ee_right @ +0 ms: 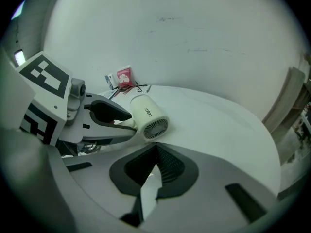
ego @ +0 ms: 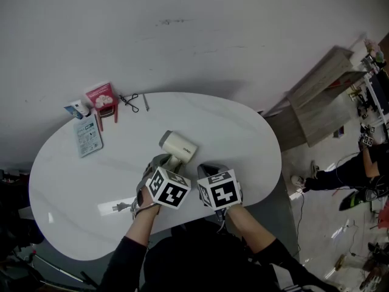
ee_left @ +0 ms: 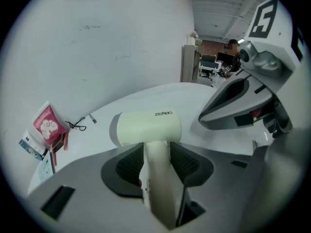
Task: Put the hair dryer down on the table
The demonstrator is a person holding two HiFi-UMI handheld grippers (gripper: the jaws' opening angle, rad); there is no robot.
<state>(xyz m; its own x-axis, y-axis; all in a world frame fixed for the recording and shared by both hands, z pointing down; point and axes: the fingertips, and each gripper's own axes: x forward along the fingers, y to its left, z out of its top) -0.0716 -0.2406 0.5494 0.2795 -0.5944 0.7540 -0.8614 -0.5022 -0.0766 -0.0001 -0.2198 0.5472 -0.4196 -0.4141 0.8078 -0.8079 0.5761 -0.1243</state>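
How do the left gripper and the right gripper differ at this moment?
The left gripper has its jaws apart with the handle of the hair dryer between them; the right gripper has its jaws together with nothing between them. The left gripper is right at the hair dryer; the right gripper hangs beside it, apart from the dryer. Both point down toward the white table, side by side.

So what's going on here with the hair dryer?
A person stands at a white table with a gripper in each hand. The dryer looks set down on the table. The left gripper has its jaws open around the handle, close on both sides. The right gripper hangs beside it, shut and empty.
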